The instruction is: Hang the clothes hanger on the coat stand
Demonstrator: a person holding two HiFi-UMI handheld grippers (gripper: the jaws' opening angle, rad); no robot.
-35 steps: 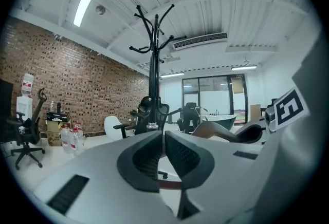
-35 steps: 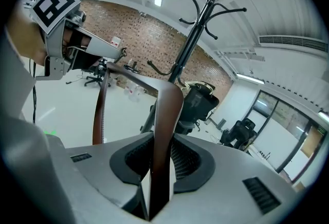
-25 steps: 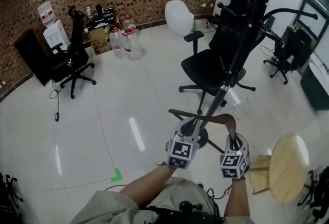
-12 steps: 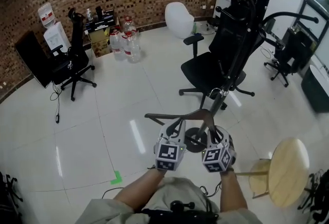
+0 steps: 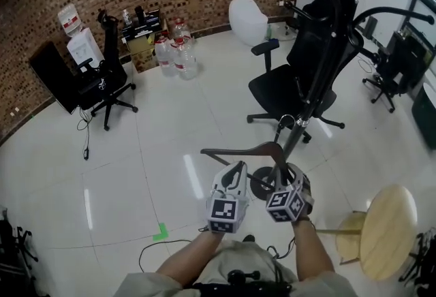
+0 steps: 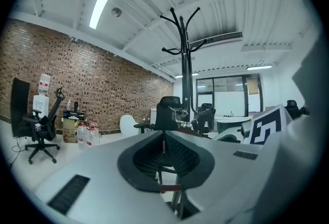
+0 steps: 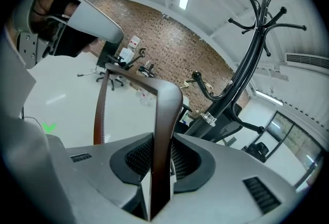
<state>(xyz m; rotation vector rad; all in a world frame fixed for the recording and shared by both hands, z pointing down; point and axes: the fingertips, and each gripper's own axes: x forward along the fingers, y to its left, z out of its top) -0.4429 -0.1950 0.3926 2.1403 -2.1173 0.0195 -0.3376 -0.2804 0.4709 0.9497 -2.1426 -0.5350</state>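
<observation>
Low beside the coat stand (image 5: 320, 77), the wooden clothes hanger (image 5: 252, 147) was held above the tiled floor (image 5: 157, 125), not yet on any of the hooks (image 7: 267, 12). The right gripper (image 7: 162, 166) had its fingers clamped on the hanger's arm, parted only by the wood. The left gripper (image 6: 164, 151) had its fingers nearly together on a thin reddish strip, seemingly the lower bar, probably to steady the hanger for the lift overhead.

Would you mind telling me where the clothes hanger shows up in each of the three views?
Head view: clothes hanger lower centre, just above the left gripper and right gripper.
Left gripper view: only a thin brown sliver between that gripper's fingers.
Right gripper view: centre, its broad arm rising from between the fingers.
Shared landmark: the black coat stand.
</observation>
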